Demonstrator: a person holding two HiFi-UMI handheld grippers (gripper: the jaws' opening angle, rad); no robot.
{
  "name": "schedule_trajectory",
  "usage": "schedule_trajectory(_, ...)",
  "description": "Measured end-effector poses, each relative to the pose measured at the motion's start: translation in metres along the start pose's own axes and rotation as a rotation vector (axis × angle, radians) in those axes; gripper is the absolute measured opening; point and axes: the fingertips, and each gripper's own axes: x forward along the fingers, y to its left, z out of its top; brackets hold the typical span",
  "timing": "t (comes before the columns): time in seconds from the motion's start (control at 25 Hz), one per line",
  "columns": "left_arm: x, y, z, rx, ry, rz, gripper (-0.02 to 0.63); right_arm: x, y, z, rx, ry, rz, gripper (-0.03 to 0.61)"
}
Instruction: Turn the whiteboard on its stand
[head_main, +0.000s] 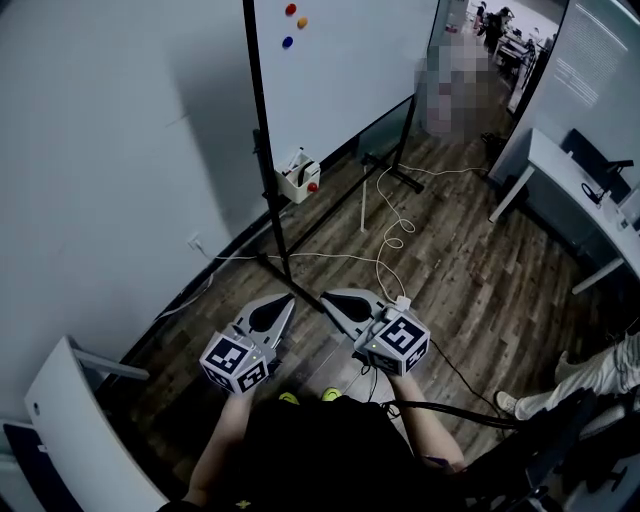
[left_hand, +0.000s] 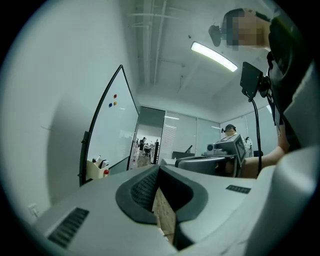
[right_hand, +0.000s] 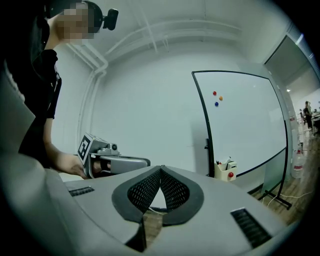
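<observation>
The whiteboard (head_main: 340, 70) stands ahead of me on a black stand (head_main: 262, 150), edge-on to the wall, with red, orange and blue magnets near its top. A white marker box (head_main: 298, 180) hangs on the stand's near post. My left gripper (head_main: 291, 297) and right gripper (head_main: 324, 296) are held level side by side, short of the stand's foot (head_main: 285, 272), touching nothing. Both are shut with nothing between the jaws. In the left gripper view the whiteboard (left_hand: 112, 127) is at the left beyond the shut left gripper (left_hand: 157, 168). In the right gripper view the whiteboard (right_hand: 245, 125) is at the right beyond the shut right gripper (right_hand: 160, 169).
A white cable (head_main: 395, 235) snakes over the wooden floor by the stand. A white desk (head_main: 570, 190) stands at the right. Someone's leg and shoe (head_main: 545, 400) are at the lower right. A white panel (head_main: 70, 430) leans at the lower left. The grey wall (head_main: 110, 150) runs along the left.
</observation>
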Motion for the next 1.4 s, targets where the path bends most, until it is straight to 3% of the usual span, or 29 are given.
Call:
schedule_trajectory(0.88, 0.031, 0.004, -0.012, -0.012, 0.006, 0.059, -0.005, -0.008, -0.037, -0.015, 0.021, 0.025, 0.031, 0.011)
schedule_trajectory(1.4, 0.057, 0.055, 0.001, 0.007, -0.011, 0.047, -0.005, 0.027, -0.074, -0.011, 0.0, 0.035, 0.005, 0.011)
